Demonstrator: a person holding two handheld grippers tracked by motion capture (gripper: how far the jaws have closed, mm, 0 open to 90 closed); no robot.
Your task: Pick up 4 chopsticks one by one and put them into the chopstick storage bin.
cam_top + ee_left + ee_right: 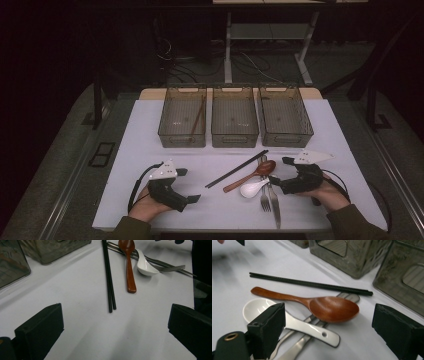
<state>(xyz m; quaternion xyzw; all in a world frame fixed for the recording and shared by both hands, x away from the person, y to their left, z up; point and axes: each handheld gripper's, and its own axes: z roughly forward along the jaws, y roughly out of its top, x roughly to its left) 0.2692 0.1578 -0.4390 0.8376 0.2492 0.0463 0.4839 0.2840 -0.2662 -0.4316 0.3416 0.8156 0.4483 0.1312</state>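
Spoons (252, 176) x2, chopsticks (236, 169) x2

A reddish-brown wooden spoon (327, 306), a white spoon (294, 323) and black chopsticks (309, 283) lie on the white tabletop (150, 145).

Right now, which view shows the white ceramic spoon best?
The right gripper view: the white ceramic spoon lies close between the open jaws, its handle hole visible, resting across the metal cutlery under the wooden spoon. The left gripper view shows it smaller, at the far side. The high view shows a small white shape by the right gripper.
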